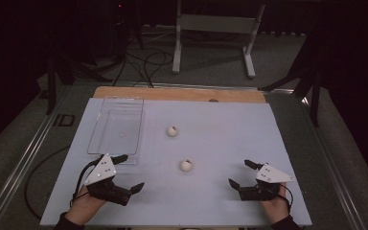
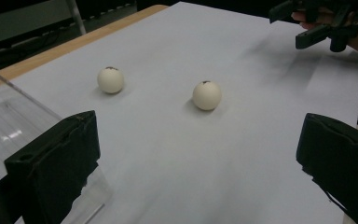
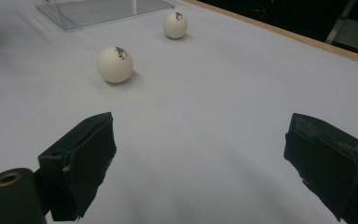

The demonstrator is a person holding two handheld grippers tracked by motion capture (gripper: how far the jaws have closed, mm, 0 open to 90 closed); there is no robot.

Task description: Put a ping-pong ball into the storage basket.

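Two white ping-pong balls lie on the white table sheet (image 1: pixel 230 139). One ball (image 1: pixel 186 165) (image 2: pixel 207 95) (image 3: pixel 114 64) rests near the middle, between my two grippers. The other ball (image 1: pixel 172 131) (image 2: pixel 110 80) (image 3: pixel 175 24) sits farther back, close to a clear plastic tray (image 1: pixel 117 127) (image 2: pixel 2 121) (image 3: pixel 98 9). At the front left my left gripper (image 1: pixel 132 172) (image 2: pixel 196 163) is open with nothing between its jaws. At the front right my right gripper (image 1: pixel 238 173) (image 3: pixel 200 154) is also open and holds nothing; the left gripper view catches it (image 2: pixel 324 23) at the top right.
The tray stands with nothing in it at the back left of the sheet. A wooden table edge (image 1: pixel 182 93) runs along the back. Beyond it are a white metal stand (image 1: pixel 213 24) and cables (image 1: pixel 143 62) on the floor.
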